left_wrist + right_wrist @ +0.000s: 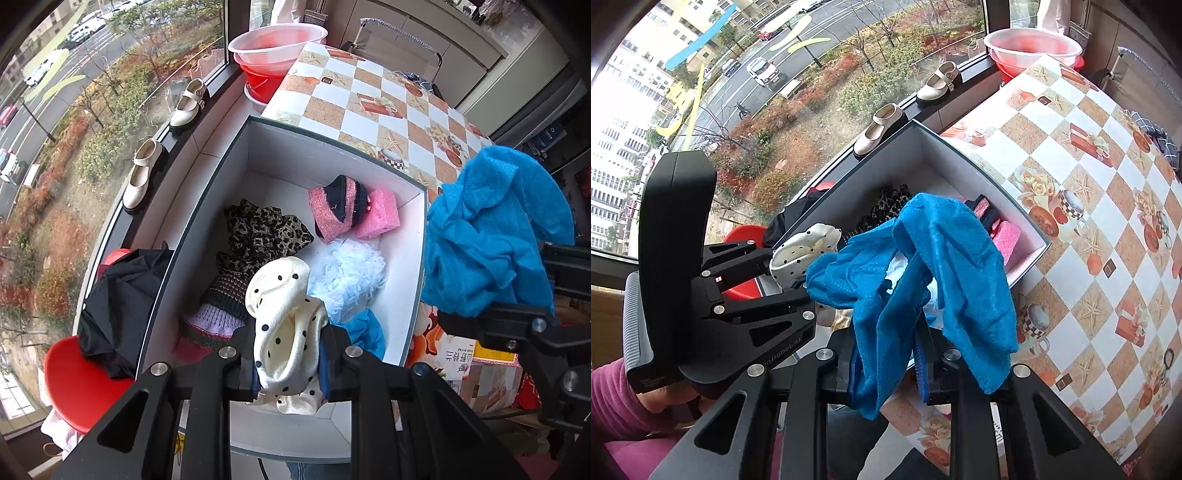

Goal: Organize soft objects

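My left gripper (288,365) is shut on a cream cloth with black dots (284,317), held over the near end of a white box (332,155). The right wrist view shows that gripper (783,273) and the dotted cloth (805,251) from the side. My right gripper (886,365) is shut on a crumpled blue cloth (923,273), hanging beside the box's right wall; in the left wrist view the blue cloth (491,232) hangs at the right. Inside the box lie a leopard-print cloth (262,229), a pink and black fuzzy piece (340,206), a pale blue fluffy item (347,277) and a knitted piece (221,306).
The box stands at the edge of a table with a checkered cloth (369,99). Two cream shoes (142,173) sit on the window sill. A pink basin (277,44) rests on red tubs at the far end. A red stool with black fabric (118,306) stands left of the box.
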The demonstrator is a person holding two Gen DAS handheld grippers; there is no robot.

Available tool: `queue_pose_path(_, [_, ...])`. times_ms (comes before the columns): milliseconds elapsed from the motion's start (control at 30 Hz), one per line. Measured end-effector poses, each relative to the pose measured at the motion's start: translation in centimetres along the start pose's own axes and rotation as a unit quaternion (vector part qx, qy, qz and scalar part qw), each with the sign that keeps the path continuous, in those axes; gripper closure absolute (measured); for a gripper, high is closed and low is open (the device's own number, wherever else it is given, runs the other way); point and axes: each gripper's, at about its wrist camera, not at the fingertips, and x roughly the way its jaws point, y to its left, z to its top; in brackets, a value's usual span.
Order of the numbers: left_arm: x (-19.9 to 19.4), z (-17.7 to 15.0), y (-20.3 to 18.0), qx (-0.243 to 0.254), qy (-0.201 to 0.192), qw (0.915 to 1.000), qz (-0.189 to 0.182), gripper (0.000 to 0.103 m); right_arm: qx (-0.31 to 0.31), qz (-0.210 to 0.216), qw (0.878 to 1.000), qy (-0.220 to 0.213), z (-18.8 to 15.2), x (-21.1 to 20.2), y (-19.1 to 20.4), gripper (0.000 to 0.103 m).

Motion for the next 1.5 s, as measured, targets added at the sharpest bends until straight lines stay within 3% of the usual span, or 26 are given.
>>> queue_pose_path(900, [1.1,0.6,-0.3,-0.005,0.006,1.0,0.004,0.079,-0.008,-0.012,1.0,0.02,2.5,2.5,-1.1,0.079])
queue_pose_path(967, [0.8,0.6,-0.4,-0.006,-0.008,0.9998,0.014,0.07,-0.008,-0.013,1.0,0.021,2.6,2.6,-1.1,0.079])
queue_pose_path(1000, [0.7,0.6,-0.6,-0.004,-0.015,0.9995,0.027,0.054,-0.006,-0.015,1.0,0.022,2.7,2.7,-1.2,0.078])
queue_pose_path(1033, [0.6,0.6,-0.7,0.0,-0.017,0.9991,0.04,0.044,-0.002,-0.013,1.0,0.025,2.8,2.9,-1.3,0.078])
queue_pose_path(1067, [0.6,0.7,-0.8,0.004,-0.018,0.9989,0.044,0.029,0.005,-0.008,1.0,0.028,2.9,3.0,-1.5,0.066])
queue_pose_path(1100, [0.5,0.8,-0.8,0.005,-0.021,0.999,0.04,0.027,0.012,-0.007,0.999,0.03,2.9,3.0,-1.6,0.038])
queue_pose_path(1167, [0.3,0.8,-0.4,-0.006,-0.022,0.999,0.04,0.026,0.015,-0.031,0.999,0.025,2.8,2.8,-1.7,0.02])
queue_pose_path(1233, [0.4,0.9,0.2,-0.021,-0.011,0.9989,0.041,0.025,0.017,-0.029,0.999,0.024,2.7,2.6,-1.8,0.02])
queue_pose_path(1300, [0.6,1.0,0.6,-0.033,0.002,0.999,0.031,0.025,0.025,-0.037,0.999,0.025,2.7,2.3,-1.9,0.0])
queue_pose_path(1367, [0.6,1.0,1.0,-0.044,0.008,0.9988,0.019,0.025,0.029,-0.053,0.998,0.021,2.6,1.9,-2.1,0.0])
queue_pose_path(1500, [0.2,1.0,0.9,-0.042,0.007,0.9986,0.031,0.025,0.043,-0.039,0.998,0.02,2.4,1.4,-2.3,0.0])
